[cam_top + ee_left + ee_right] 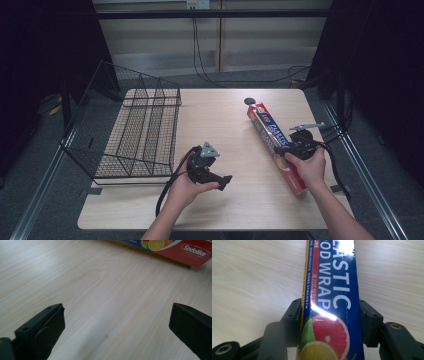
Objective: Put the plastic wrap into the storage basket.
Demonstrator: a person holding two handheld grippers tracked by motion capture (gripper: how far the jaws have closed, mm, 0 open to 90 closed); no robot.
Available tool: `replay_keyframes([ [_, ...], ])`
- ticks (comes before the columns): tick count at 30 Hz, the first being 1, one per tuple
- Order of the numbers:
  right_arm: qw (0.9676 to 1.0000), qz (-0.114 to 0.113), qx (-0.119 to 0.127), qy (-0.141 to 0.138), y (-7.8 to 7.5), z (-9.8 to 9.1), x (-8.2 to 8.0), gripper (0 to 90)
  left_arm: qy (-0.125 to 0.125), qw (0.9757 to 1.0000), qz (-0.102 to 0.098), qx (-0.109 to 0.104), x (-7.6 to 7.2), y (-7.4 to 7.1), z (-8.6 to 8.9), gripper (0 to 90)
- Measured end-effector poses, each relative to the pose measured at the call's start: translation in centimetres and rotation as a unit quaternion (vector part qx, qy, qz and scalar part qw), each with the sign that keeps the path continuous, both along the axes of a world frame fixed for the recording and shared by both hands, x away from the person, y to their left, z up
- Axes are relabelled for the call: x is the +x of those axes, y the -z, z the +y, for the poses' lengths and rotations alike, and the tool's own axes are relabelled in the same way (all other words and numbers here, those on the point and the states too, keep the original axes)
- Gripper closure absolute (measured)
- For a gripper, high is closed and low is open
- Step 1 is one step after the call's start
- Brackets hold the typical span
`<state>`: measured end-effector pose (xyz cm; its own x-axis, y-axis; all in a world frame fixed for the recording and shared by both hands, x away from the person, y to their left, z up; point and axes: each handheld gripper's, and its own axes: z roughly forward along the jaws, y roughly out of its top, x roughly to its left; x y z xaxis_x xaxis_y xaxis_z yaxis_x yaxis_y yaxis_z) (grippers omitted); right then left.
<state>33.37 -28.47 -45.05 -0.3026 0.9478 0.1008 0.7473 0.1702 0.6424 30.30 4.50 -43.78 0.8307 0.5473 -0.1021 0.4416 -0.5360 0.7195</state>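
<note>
We clamp the right gripper (329,322) across a long, light, glossy plastic food wrap box (276,146) right of the wire basket (135,130), while our left gripper (115,330) gapes empty; a mid-length hold should balance the crushable carton.

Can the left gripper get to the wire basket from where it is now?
Probably yes. The left gripper is open and holds nothing, and the wire basket stands on the table to its left, with bare tabletop between them. The plastic wrap box lies on the other side.
</note>
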Motion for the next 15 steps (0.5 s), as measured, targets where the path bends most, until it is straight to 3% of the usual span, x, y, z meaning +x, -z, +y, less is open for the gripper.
replay_keyframes([
  [1, 0.9998, -0.004, 0.002, -0.022, -0.5, -0.2, -0.5, 45.6, 0.000, 0.9999, 0.005, -0.015, 0.0, -0.2, -0.2, 0.1],
  [3, 0.9995, -0.006, -0.003, -0.031, -0.7, -0.1, -0.8, 45.6, 0.013, 0.9997, 0.008, -0.019, 0.2, -0.6, -0.5, 0.0],
  [5, 0.9980, -0.014, -0.007, -0.060, -1.3, 0.0, -1.7, 45.6, 0.025, 0.9995, 0.005, -0.018, 0.5, -1.3, -1.0, 0.0],
  [6, 0.9980, -0.014, -0.007, -0.060, -1.3, 0.0, -1.7, 45.6, 0.025, 0.9995, 0.005, -0.018, 0.5, -1.3, -1.0, 0.0],
  [9, 0.9955, -0.012, -0.001, -0.094, -1.8, 0.2, -2.5, 45.5, 0.043, 0.9989, -0.005, -0.015, 1.0, -2.7, -1.4, 0.0],
  [12, 0.9928, -0.015, -0.003, -0.119, -2.1, 0.6, -3.1, 45.5, 0.073, 0.9971, 0.007, -0.022, 1.8, -3.7, -1.8, 0.1],
  [13, 0.9917, -0.012, -0.003, -0.128, -2.3, 0.8, -3.3, 45.5, 0.082, 0.9964, 0.008, -0.018, 2.2, -4.0, -1.9, 0.7],
  [14, 0.9886, -0.011, -0.001, -0.150, -2.5, 1.0, -3.6, 45.5, 0.091, 0.9958, -0.002, -0.007, 2.5, -4.3, -2.0, 1.8],
  [15, 0.9886, -0.011, -0.001, -0.150, -2.5, 1.0, -3.6, 45.5, 0.099, 0.9950, -0.007, -0.004, 2.7, -4.7, -2.2, 1.8],
])
